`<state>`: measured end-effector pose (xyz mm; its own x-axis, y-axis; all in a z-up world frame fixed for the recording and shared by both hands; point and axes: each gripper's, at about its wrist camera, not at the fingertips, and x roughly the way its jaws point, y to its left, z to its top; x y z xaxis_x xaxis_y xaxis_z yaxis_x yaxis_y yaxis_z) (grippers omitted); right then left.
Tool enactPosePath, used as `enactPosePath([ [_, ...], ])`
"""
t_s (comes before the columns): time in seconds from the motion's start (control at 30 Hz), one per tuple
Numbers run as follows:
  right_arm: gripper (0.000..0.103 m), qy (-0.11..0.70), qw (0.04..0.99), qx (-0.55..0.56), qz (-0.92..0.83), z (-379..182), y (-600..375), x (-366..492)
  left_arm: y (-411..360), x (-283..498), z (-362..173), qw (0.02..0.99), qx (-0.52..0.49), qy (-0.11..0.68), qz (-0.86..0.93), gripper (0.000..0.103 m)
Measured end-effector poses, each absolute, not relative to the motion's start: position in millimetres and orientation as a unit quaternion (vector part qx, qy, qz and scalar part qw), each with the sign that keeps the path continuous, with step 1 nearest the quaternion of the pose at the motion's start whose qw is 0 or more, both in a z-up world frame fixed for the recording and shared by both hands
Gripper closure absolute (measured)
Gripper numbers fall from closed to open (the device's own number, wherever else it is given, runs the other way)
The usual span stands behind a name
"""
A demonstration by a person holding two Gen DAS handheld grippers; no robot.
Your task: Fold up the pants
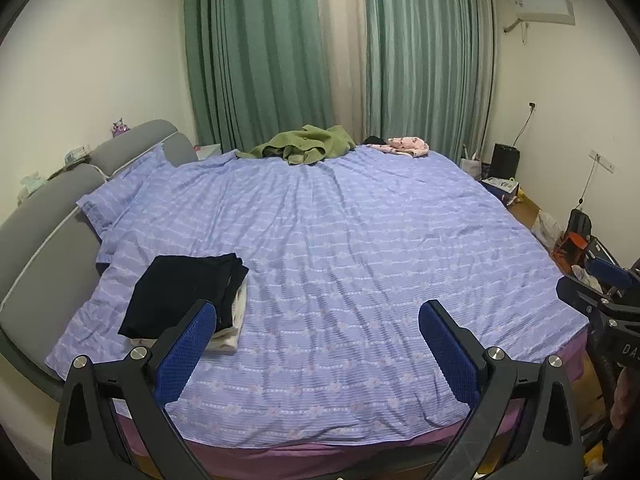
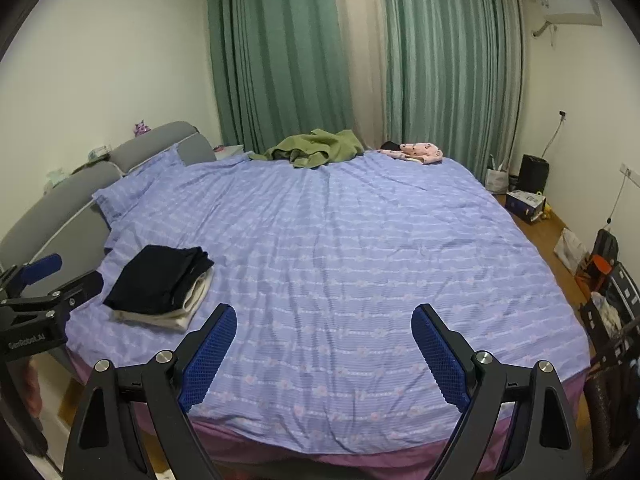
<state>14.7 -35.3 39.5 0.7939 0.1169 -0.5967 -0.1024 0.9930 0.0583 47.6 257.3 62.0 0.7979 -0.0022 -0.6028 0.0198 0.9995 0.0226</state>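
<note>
A stack of folded clothes lies on the near left of the bed, black pants (image 1: 180, 292) (image 2: 160, 284) on top of a cream garment (image 1: 230, 328) (image 2: 188, 308). A crumpled olive-green garment (image 1: 304, 146) (image 2: 316, 148) lies at the far edge of the bed, by the curtains. A pink garment (image 1: 404, 146) (image 2: 416, 152) lies to its right. My left gripper (image 1: 318, 344) is open and empty, above the near edge of the bed. My right gripper (image 2: 324, 344) is open and empty, also above the near edge.
The bed has a lilac striped cover (image 1: 340, 260) (image 2: 340, 248) and a grey headboard (image 1: 48, 220) (image 2: 64, 204) on the left. Green curtains (image 1: 260, 48) hang behind. Bags, boxes and a black stand (image 2: 532, 188) crowd the floor on the right.
</note>
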Motion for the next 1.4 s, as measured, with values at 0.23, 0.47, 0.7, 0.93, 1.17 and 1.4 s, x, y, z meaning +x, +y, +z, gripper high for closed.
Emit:
enactPosePath([
  [0.23,0.013,0.31,0.949,0.012,0.053,40.1,-44.6,12.6,253.2,50.5,64.2,0.948,0.012,0.317,-0.01,0.0],
  [0.47,0.013,0.307,0.95,0.014,0.049,41.4,-53.0,9.1,247.1,50.8,63.5,0.949,0.015,0.316,-0.013,0.0],
  [0.7,0.013,0.306,0.951,0.016,0.046,41.4,-54.9,6.6,247.6,52.5,63.3,0.949,0.01,0.314,-0.018,0.0],
  [0.93,0.013,0.307,0.95,0.016,0.045,40.8,-58.1,7.0,245.2,52.5,64.0,0.949,0.017,0.314,-0.016,0.0],
  [1.17,0.013,0.309,0.95,0.017,0.044,41.0,-58.9,7.2,243.7,50.0,63.7,0.95,0.015,0.312,-0.018,0.0],
  [1.4,0.013,0.313,0.949,0.02,0.039,40.2,-61.0,10.8,245.0,54.5,61.7,0.949,0.02,0.312,-0.024,0.0],
])
